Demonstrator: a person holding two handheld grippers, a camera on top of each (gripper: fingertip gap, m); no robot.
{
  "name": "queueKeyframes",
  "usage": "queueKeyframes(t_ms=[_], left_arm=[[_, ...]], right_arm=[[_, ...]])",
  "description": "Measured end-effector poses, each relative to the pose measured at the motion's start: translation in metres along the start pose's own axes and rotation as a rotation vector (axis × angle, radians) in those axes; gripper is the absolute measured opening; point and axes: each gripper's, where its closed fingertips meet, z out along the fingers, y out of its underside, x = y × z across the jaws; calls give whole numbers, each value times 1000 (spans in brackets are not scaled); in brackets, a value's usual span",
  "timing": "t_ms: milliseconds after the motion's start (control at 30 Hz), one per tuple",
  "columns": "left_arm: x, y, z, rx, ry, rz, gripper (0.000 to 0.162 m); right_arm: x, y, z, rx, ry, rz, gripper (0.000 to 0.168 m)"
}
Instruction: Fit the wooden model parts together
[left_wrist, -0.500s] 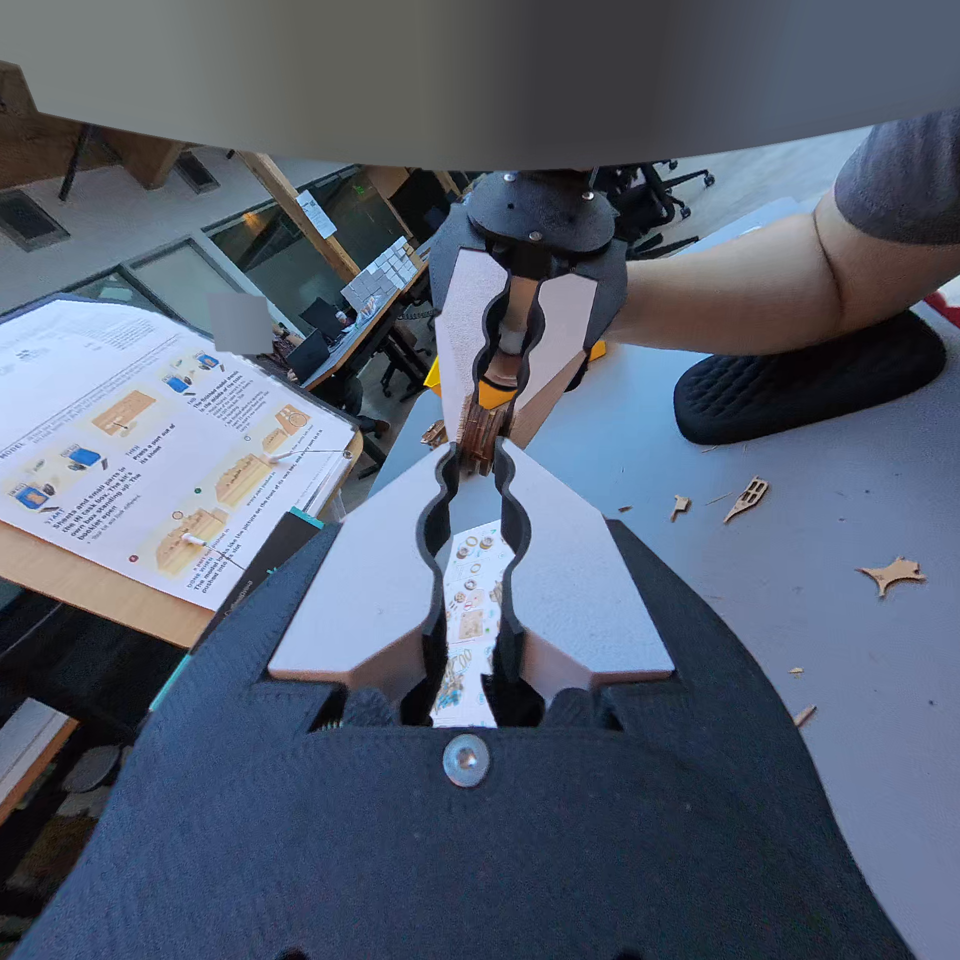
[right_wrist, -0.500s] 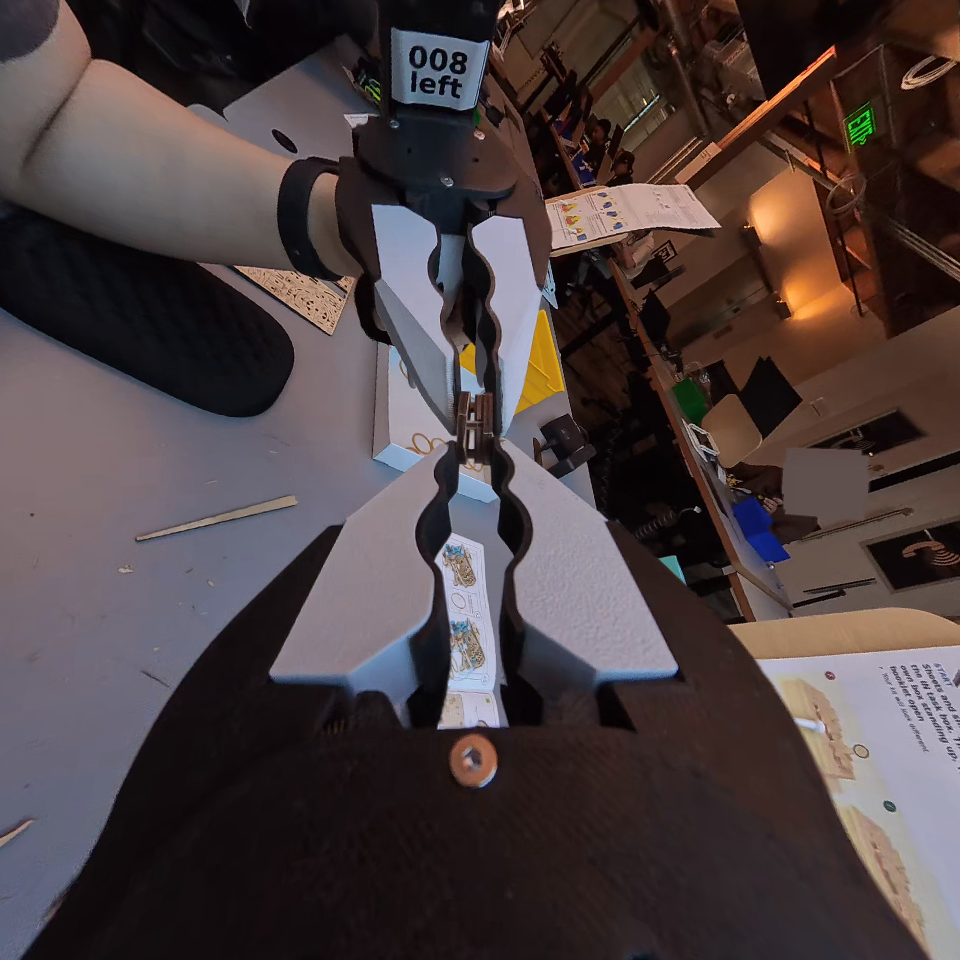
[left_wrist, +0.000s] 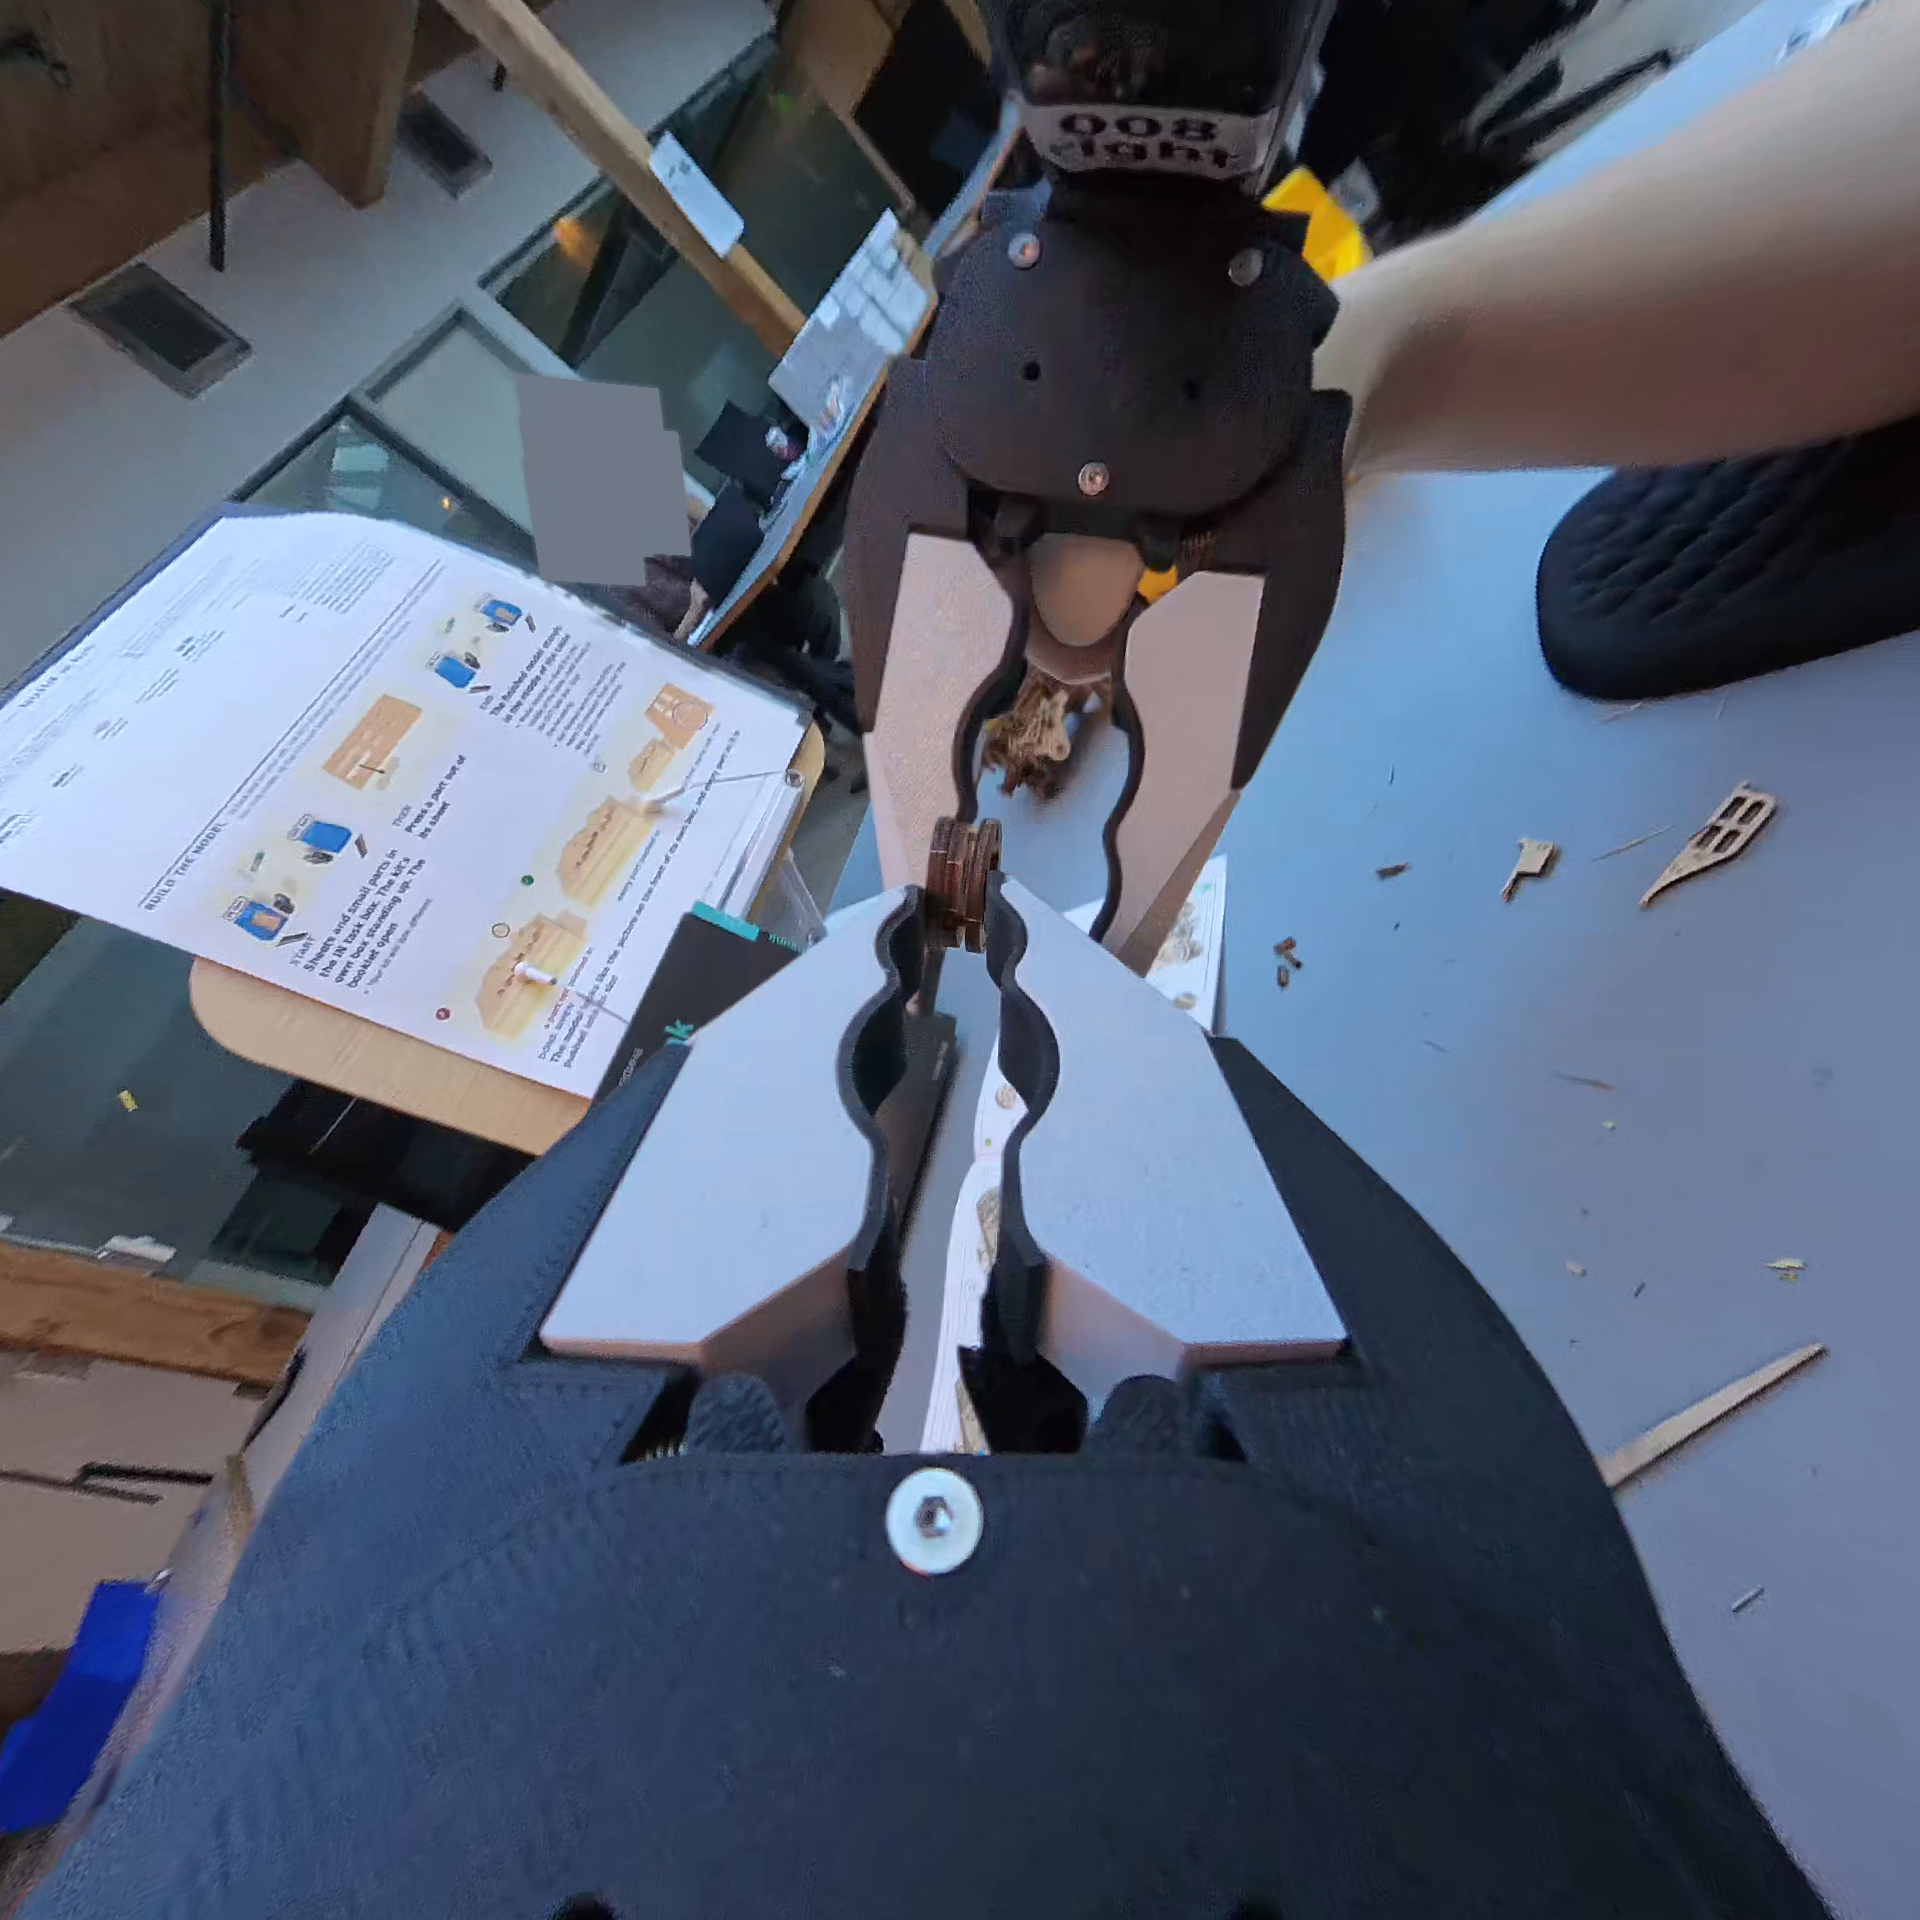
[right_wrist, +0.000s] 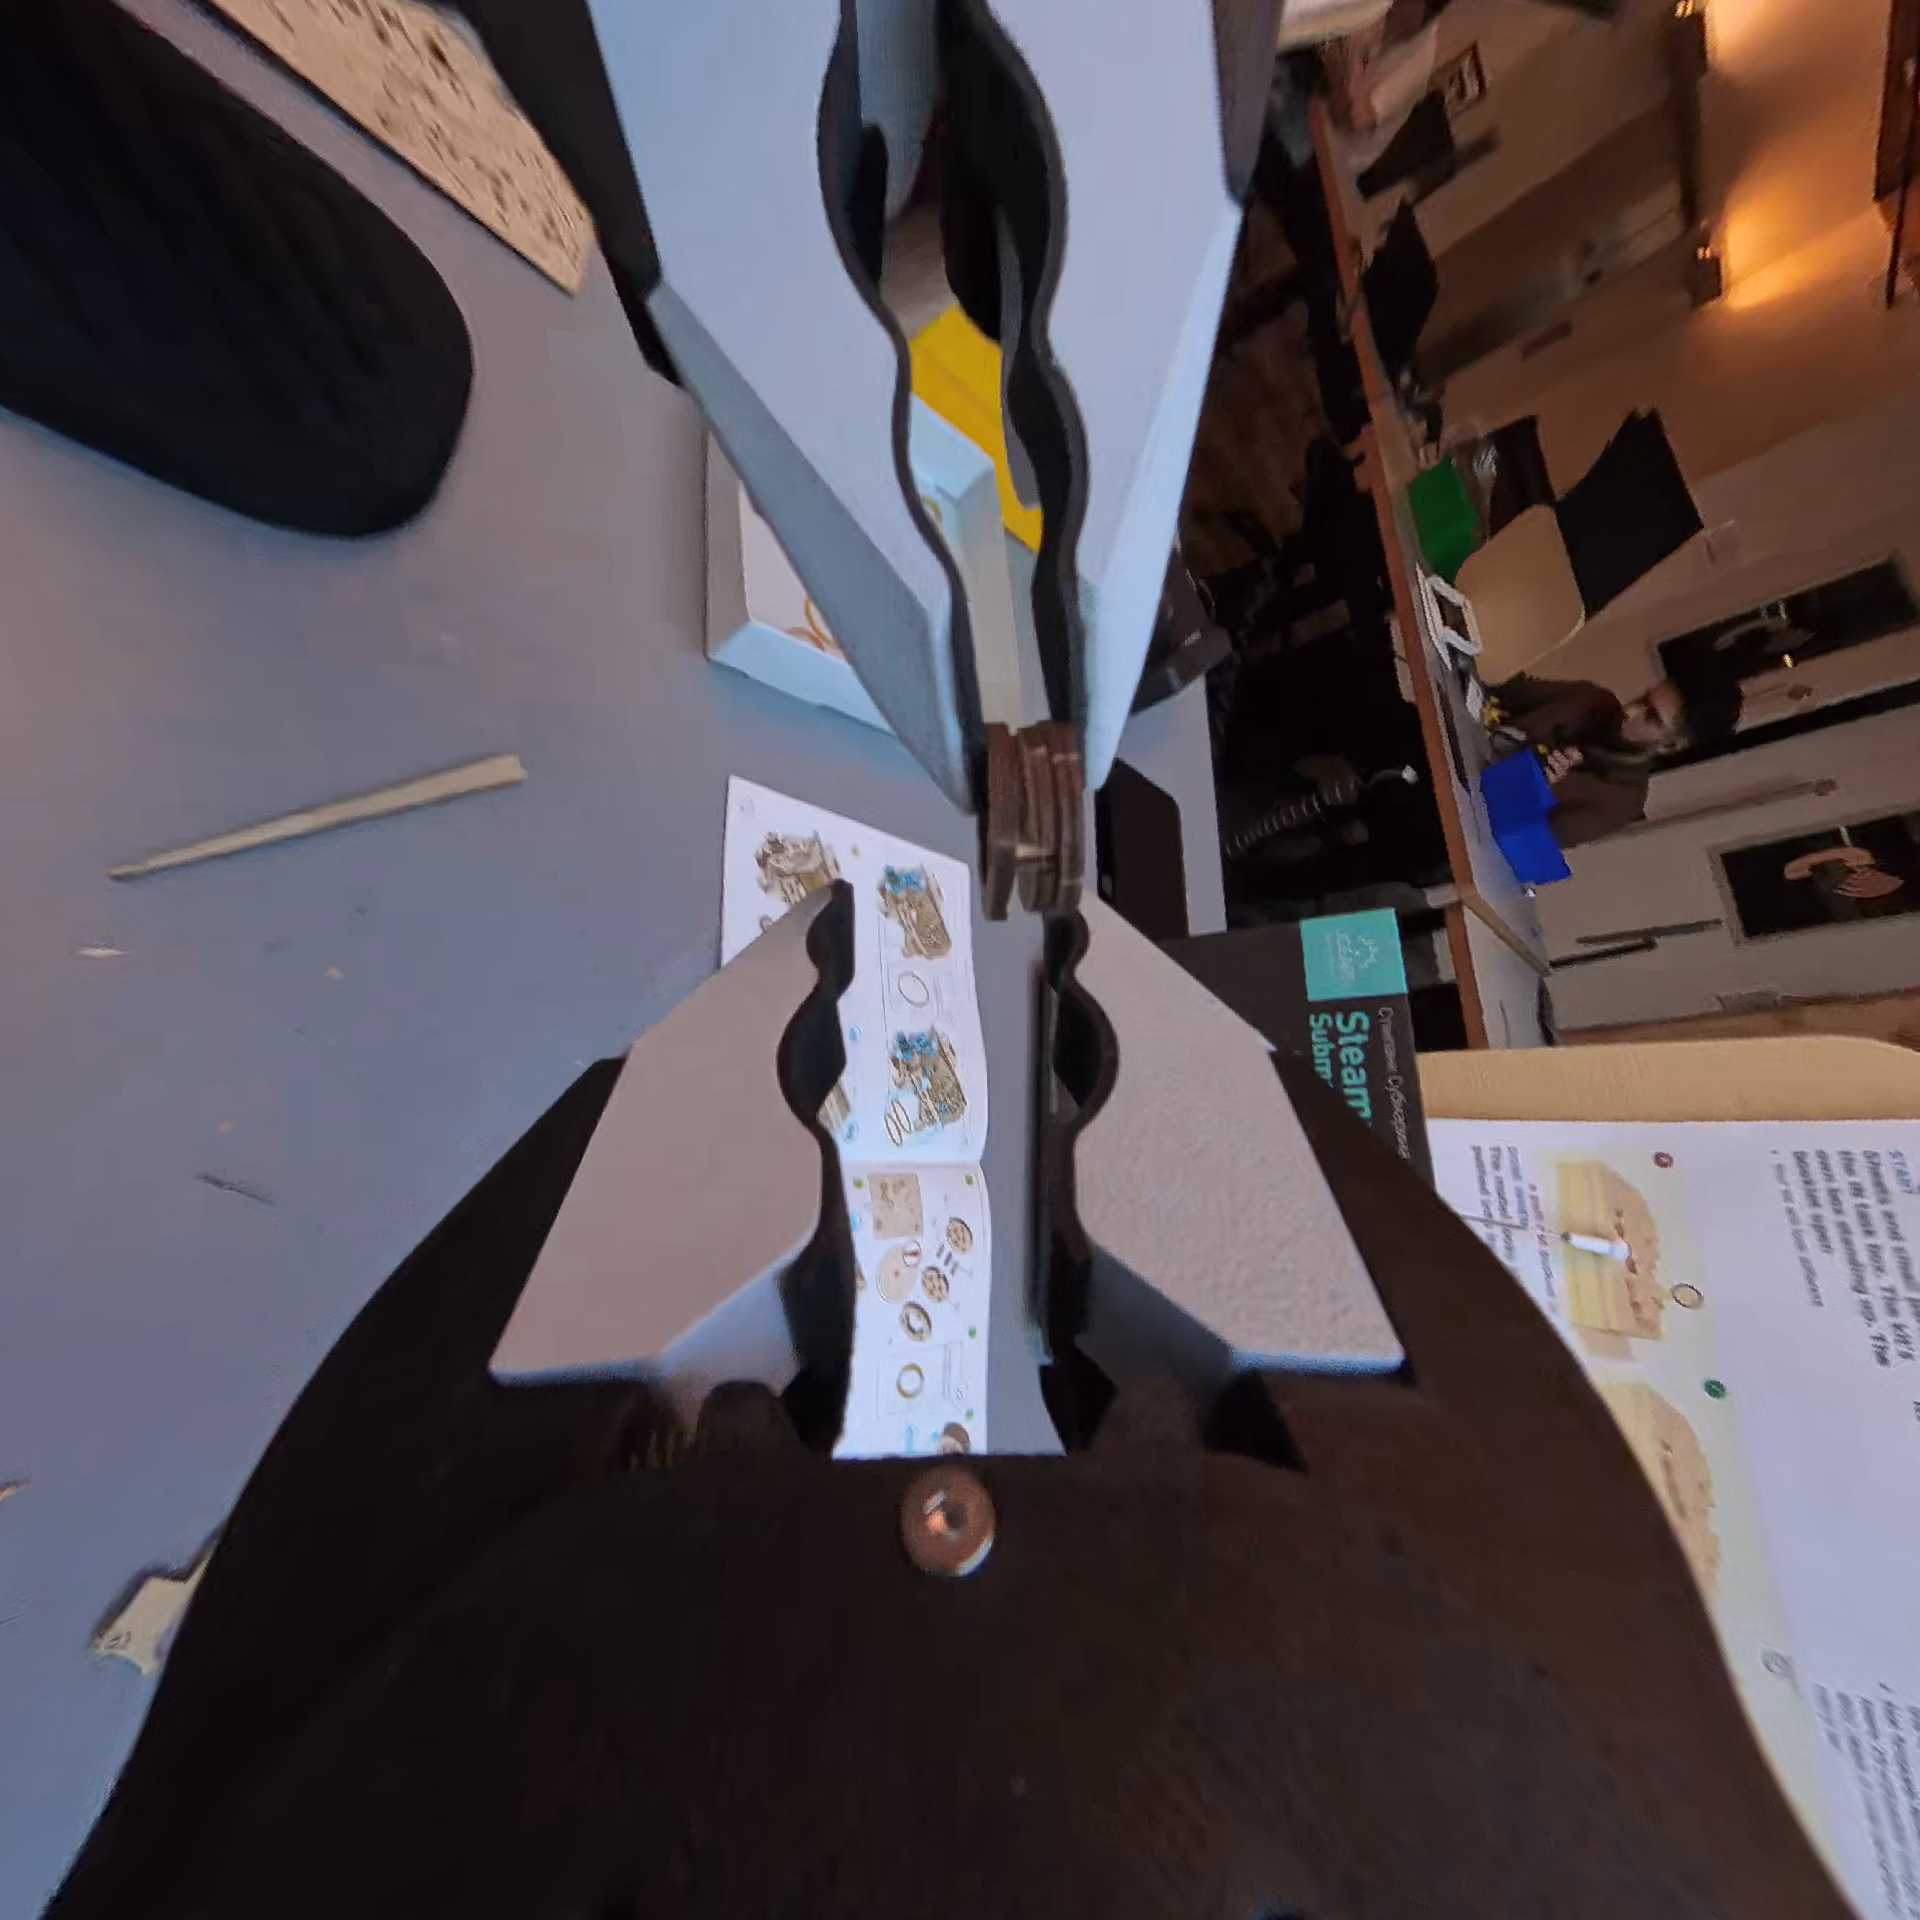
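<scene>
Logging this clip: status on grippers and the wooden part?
Left gripper shut on the stacked wooden discs. Right gripper open, fingers apart just off the discs. Nothing between them; scraps lie aside on the table.

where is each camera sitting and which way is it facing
Left wrist view: sits on the left gripper, facing along its jaws at the wooden disc stack they pinch, with the open right gripper opposite; a bare forearm shows.
Right wrist view: sits on the right gripper, facing back at the left gripper and stack, above the grey table.
Both share the stack, both grippers, the instruction sheet and booklet.
</scene>
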Motion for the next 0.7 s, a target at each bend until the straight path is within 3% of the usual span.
queueKeyframes(t_ms=[233,567,700], left_arm=[[18,2,18,-119,-23,155,9],[20,-5,17,-126,-48,244,8],[22,-1,19,-157,-50,264,8]], right_arm=[[4,12,20,-184,126,-166,40],[11,16,17,-283,184,-197,13],[11,23,18,-323,188,-199,12]])
